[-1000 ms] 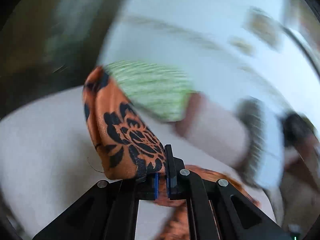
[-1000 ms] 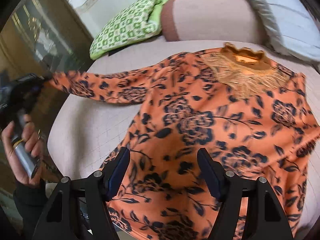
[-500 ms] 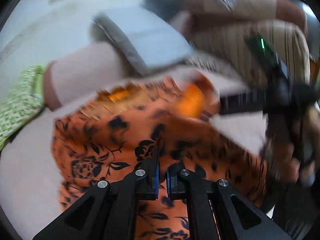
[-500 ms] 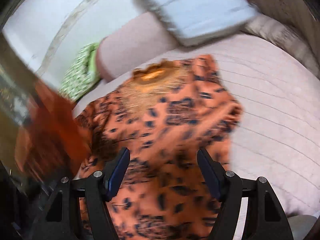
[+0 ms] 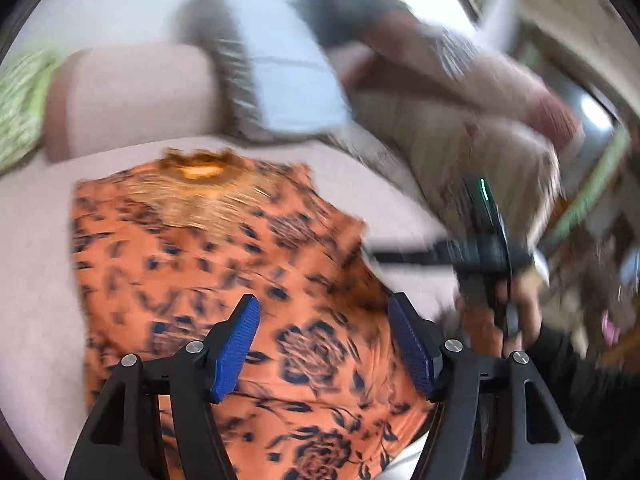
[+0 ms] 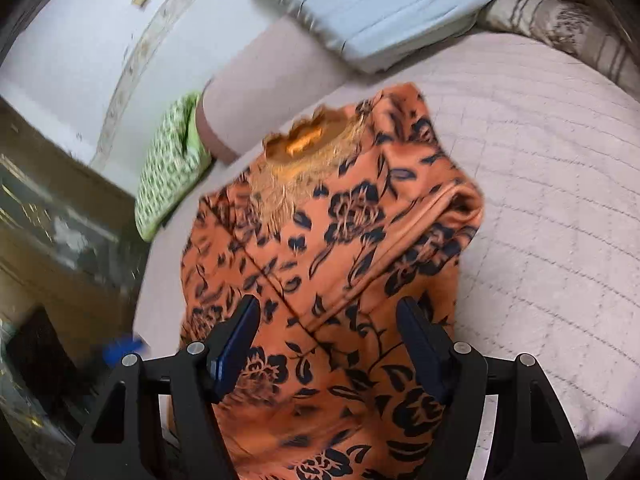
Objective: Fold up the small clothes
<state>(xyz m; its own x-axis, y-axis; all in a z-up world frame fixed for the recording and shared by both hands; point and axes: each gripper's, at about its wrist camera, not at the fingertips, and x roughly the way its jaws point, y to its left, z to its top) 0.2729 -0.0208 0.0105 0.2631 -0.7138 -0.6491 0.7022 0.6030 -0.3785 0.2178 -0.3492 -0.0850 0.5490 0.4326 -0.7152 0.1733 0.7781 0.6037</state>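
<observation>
An orange top with black flowers (image 6: 328,248) and a gold fringed neckline (image 6: 304,148) lies on a pale pink quilted bed, both sleeves folded in over the body. It also shows in the left wrist view (image 5: 224,264), blurred. My left gripper (image 5: 324,340) is open and empty above the top's lower part. My right gripper (image 6: 328,344) is open and empty above the lower middle of the top. The right gripper's body (image 5: 484,248) and the hand holding it show at the right of the left wrist view.
A pink bolster (image 6: 264,80), a green patterned cushion (image 6: 168,172) and a light blue pillow (image 6: 372,8) lie at the head of the bed. A striped beige pillow (image 6: 560,24) is at the far right. The bed's left edge (image 6: 140,304) borders dark wooden furniture.
My left gripper carried the left sleeve across onto the body, let it go and opened. The right gripper stayed open and swung to face the folded top.
</observation>
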